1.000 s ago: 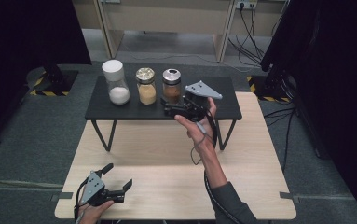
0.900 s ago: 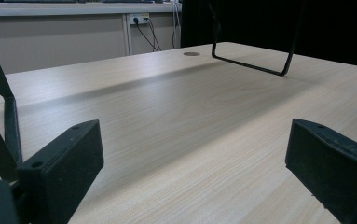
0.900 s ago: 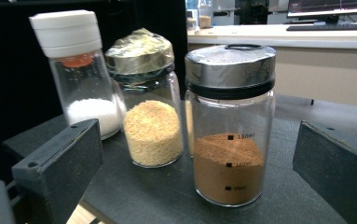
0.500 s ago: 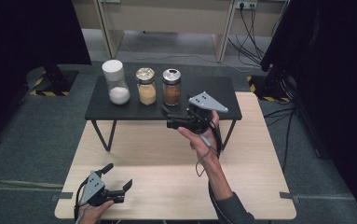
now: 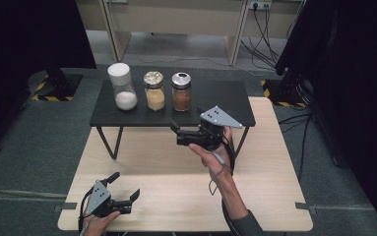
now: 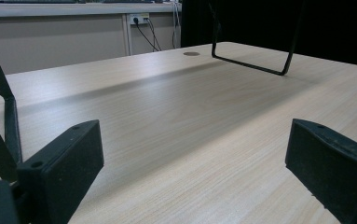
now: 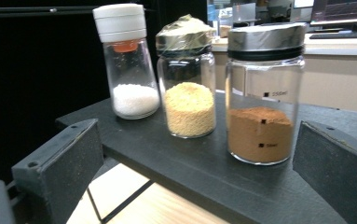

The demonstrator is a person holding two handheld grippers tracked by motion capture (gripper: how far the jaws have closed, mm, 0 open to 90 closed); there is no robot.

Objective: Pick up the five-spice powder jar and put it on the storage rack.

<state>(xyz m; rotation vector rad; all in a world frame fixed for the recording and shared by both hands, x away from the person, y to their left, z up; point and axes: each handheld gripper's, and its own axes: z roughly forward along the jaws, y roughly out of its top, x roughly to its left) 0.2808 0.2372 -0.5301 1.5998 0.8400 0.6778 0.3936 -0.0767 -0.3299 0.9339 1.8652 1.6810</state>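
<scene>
Three jars stand in a row on a small black stand (image 5: 225,93) (image 7: 213,172): a white-capped jar of white grains (image 5: 121,86) (image 7: 127,60), a jar of yellow grains (image 5: 154,91) (image 7: 188,77), and a silver-lidded jar of brown powder (image 5: 181,91) (image 7: 262,93). My right gripper (image 5: 176,133) (image 7: 195,163) hangs open just in front of the stand, pointing left, nothing between its fingers. My left gripper (image 5: 124,186) (image 6: 192,163) rests open near the wooden table's front left corner, holding nothing.
The black stand sits on thin metal legs (image 5: 108,142) (image 6: 255,67) on the light wooden table (image 5: 269,196) (image 6: 176,116). Cables (image 5: 269,34) trail across the grey floor behind. Dark curtains flank both sides.
My right gripper has drawn back from the brown jar toward the front and right, off the stand's edge. The left gripper has stayed put.
</scene>
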